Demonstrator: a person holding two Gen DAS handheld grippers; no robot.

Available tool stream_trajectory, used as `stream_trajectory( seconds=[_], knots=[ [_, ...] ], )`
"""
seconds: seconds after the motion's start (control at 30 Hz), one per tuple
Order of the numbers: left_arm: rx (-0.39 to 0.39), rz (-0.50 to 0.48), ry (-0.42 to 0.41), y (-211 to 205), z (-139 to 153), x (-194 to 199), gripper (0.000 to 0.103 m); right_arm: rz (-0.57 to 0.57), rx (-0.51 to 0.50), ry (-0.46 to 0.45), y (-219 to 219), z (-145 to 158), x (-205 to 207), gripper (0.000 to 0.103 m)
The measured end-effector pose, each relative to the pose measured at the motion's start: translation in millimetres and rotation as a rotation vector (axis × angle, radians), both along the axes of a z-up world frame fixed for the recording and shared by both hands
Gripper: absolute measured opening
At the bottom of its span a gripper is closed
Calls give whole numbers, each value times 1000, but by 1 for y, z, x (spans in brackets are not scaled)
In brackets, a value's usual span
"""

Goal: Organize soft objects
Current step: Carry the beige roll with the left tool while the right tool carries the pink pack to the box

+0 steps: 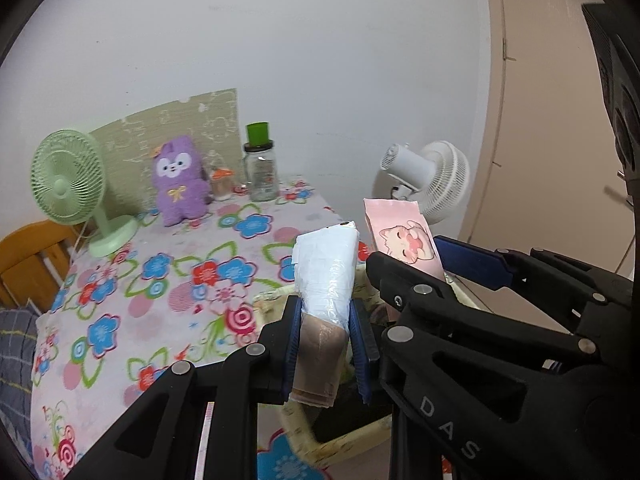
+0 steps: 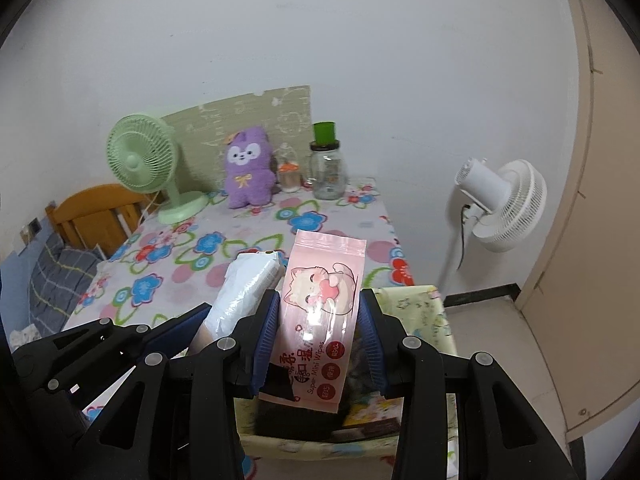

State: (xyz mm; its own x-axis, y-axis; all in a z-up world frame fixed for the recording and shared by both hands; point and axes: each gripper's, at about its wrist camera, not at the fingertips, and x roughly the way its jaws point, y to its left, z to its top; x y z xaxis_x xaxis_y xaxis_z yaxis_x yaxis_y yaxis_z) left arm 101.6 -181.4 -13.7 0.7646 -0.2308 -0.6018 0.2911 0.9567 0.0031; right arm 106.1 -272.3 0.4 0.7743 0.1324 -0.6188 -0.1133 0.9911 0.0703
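While both tools hang above the fabric storage box (image 2: 434,308) at the near edge of the floral tablecloth (image 1: 160,280), the left gripper (image 1: 326,344) is clamped almost fully shut on a white plastic-wrapped packet (image 1: 326,268) whose lower end is tan. The right gripper (image 2: 318,340) is closed partway on a pink wipes pack (image 2: 320,308) printed with a cartoon cat. Both packs stand upright side by side, with the purple plush toy (image 2: 247,168) well beyond them near the wall.
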Motion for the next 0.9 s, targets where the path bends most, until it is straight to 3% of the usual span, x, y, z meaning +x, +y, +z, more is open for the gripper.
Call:
stream_trajectory(
  seconds=[0.47,0.57,0.63,0.7,0.8,0.9],
  knots=[
    [3,-34,101,-27,-37,33,26,-53,5,81,-32,-38,23,43],
    [16,-24,127,-30,-48,41,42,-59,13,102,-35,-46,29,43],
    [33,-4,130,-30,-52,45,65,-59,13,111,-35,-50,31,43],
    [53,21,109,-28,-52,46,80,-60,8,116,-35,-53,34,43],
    [54,26,93,-25,-51,49,88,-50,17,126,-34,-55,38,43],
    [61,26,102,-22,-53,52,89,-35,15,133,-29,-58,42,43]
  ],
)
